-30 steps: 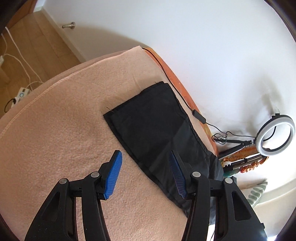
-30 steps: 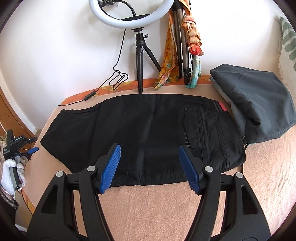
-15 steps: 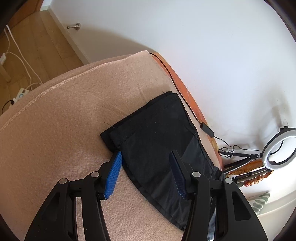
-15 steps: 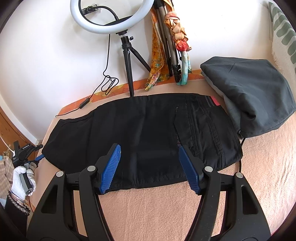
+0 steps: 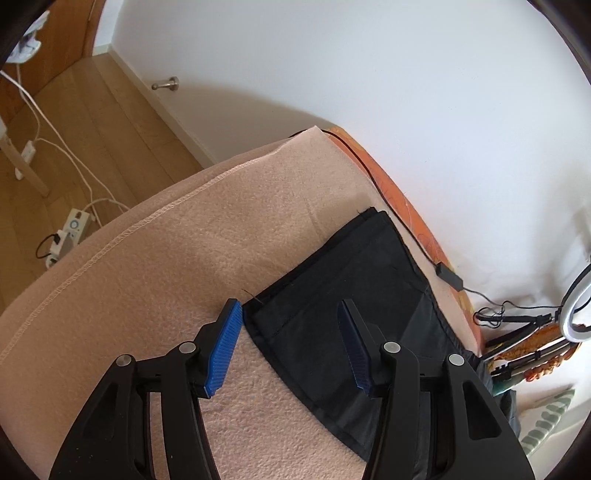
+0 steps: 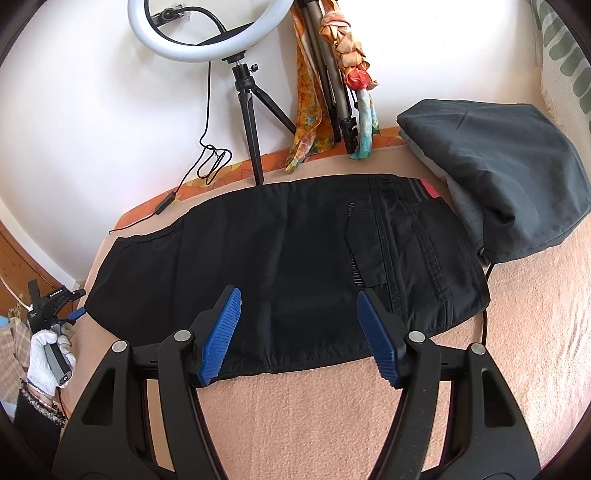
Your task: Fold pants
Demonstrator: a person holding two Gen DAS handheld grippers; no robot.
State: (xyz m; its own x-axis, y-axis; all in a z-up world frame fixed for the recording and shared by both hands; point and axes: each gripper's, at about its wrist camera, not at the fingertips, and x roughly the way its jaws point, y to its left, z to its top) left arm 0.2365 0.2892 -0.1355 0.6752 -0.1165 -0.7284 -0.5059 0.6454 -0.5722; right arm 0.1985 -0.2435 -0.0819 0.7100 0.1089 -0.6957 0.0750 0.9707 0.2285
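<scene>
Black pants [image 6: 280, 258] lie flat on a peach blanket [image 6: 332, 417], folded lengthwise, waistband at the right, leg hems at the left. My right gripper [image 6: 297, 295] hovers open over the near edge of the pants at their middle, nothing between its blue pads. In the left wrist view the hem end of the pants [image 5: 343, 295] runs diagonally; my left gripper [image 5: 290, 306] is open, straddling the near hem corner, its left pad at the cloth's edge. That left gripper [image 6: 74, 314] also shows at the far left of the right wrist view, held by a white-gloved hand [image 6: 46, 354].
A folded dark grey garment [image 6: 498, 177] lies at the back right, touching the waistband. A ring light on a tripod [image 6: 210, 33], a second tripod with scarves [image 6: 332, 85] and a black cable [image 5: 388, 199] line the wall. Beyond the bed's left end is wooden floor with a power strip [image 5: 70, 229].
The left gripper has moved toward the hem end of the pants and now frames the near hem corner. The right gripper has rolled slightly, staying over the pants' near edge.
</scene>
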